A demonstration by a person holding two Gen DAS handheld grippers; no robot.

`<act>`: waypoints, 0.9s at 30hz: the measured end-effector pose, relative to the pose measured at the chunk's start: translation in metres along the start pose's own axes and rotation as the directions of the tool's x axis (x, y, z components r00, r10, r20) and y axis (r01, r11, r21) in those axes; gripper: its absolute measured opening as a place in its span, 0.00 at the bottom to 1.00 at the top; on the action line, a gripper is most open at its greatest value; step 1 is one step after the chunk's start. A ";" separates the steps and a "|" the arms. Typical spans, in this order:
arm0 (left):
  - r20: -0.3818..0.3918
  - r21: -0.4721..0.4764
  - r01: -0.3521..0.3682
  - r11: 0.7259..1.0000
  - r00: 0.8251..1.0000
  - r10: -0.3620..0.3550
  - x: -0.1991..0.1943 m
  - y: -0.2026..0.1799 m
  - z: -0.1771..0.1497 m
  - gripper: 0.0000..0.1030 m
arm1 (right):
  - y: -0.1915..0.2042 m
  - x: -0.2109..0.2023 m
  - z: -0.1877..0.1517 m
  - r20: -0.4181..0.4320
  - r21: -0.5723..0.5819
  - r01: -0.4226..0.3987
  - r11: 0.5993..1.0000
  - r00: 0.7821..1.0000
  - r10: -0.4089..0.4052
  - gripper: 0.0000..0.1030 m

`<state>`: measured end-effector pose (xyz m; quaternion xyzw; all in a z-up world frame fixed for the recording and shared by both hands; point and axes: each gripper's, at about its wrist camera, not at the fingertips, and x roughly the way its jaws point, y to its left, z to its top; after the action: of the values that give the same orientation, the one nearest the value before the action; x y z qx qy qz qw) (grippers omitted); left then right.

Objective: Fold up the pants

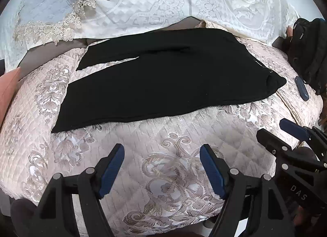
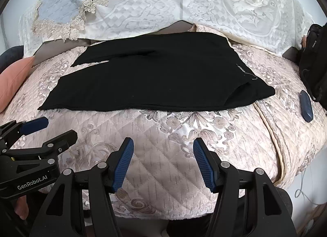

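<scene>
Across your quilted bedspread point(image 2: 163, 145) black pants point(image 2: 155, 77) are lying flat, legs pointing left, waistband right; your left gripper point(image 1: 162, 172) and right gripper point(image 2: 163, 164) are hovering spread, gripping nothing.

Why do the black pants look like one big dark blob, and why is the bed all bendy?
Left wrist view: the pants come out so dark that their folds barely show, and the fisheye lens bends the quilted bedspread into a dome. Right wrist view: same curve, black corners, and shiny glare on the bedspread's pattern.

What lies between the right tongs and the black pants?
Only bare quilted bedspread. In the right wrist view, nothing sits between the open right tongs and the near edge of the black pants; the small blue object lies off to the right.
</scene>
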<state>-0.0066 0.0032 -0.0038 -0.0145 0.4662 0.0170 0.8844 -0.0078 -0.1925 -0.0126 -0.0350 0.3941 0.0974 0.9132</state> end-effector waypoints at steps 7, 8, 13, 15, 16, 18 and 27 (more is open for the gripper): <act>-0.006 -0.010 -0.003 1.000 1.000 0.003 0.000 0.002 0.000 0.76 | 0.001 -0.001 0.001 0.002 -0.003 0.004 1.000 1.000 -0.004 0.59; -0.008 -0.010 -0.005 1.000 1.000 0.004 0.000 0.002 -0.001 0.76 | 0.001 -0.001 0.001 0.002 -0.002 0.003 1.000 1.000 -0.003 0.59; -0.016 -0.016 -0.006 1.000 1.000 0.006 0.001 0.002 -0.003 0.76 | 0.001 -0.001 0.000 0.001 -0.004 0.005 1.000 1.000 -0.005 0.59; -0.016 -0.017 -0.008 1.000 1.000 0.008 0.001 0.001 -0.004 0.76 | 0.001 -0.001 0.000 0.000 -0.007 0.005 1.000 1.000 -0.005 0.59; -0.017 -0.018 -0.008 1.000 1.000 0.007 0.001 0.001 -0.004 0.76 | 0.001 -0.001 0.000 0.000 -0.007 0.005 1.000 1.000 -0.005 0.59; -0.014 -0.021 -0.008 1.000 1.000 0.008 0.000 0.002 -0.004 0.76 | 0.002 -0.001 0.000 -0.001 -0.006 0.004 1.000 1.000 -0.004 0.59; -0.021 -0.026 -0.006 1.000 1.000 0.005 0.002 0.003 -0.003 0.76 | 0.003 0.000 0.001 0.000 -0.009 0.001 1.000 1.000 -0.001 0.59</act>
<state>-0.0083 0.0059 -0.0076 -0.0249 0.4753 0.0254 0.8791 -0.0081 -0.1897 -0.0118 -0.0395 0.3934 0.0988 0.9132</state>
